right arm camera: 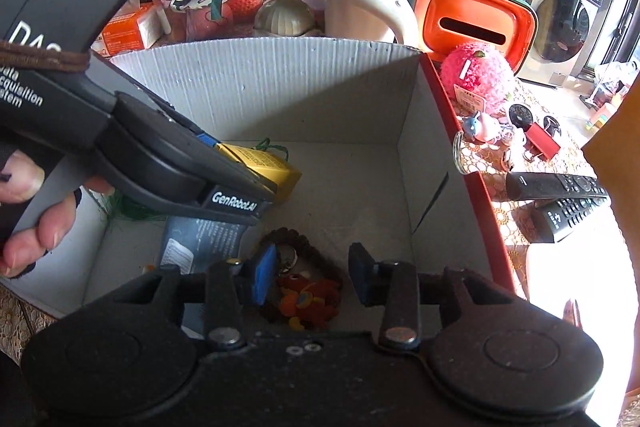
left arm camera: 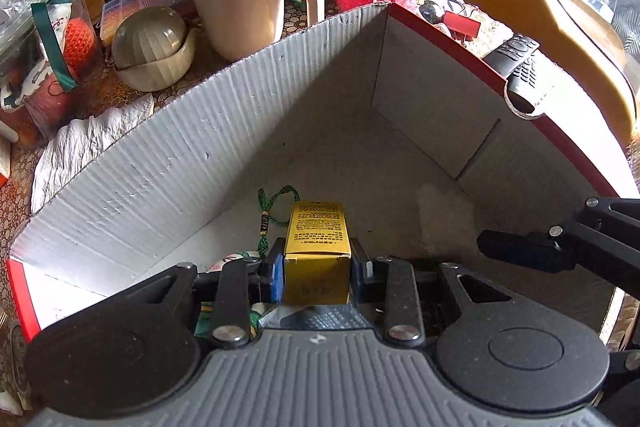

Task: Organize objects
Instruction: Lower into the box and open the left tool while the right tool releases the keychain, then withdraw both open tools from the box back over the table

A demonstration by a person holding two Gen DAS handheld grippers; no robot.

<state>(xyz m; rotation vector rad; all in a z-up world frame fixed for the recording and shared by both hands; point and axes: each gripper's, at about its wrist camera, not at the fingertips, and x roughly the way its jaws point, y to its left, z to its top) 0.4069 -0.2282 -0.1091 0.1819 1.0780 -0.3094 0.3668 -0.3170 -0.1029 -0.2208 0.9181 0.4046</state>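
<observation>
The left tool [left arm camera: 317,267] clenches the yellow box [left arm camera: 318,247] inside the cardboard box [left arm camera: 168,155].

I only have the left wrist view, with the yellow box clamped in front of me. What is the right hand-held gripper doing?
Observer: The right hand-held gripper is open, with nothing clamped.
Operator: What lies under it?
Observer: An orange toy on the floor of the cardboard box, ringed by brown beads.
Operator: Anything below my own gripper that I cannot see?
Observer: A green fringe, likely a tassel, lies by the box wall under the left hand-held gripper.
</observation>
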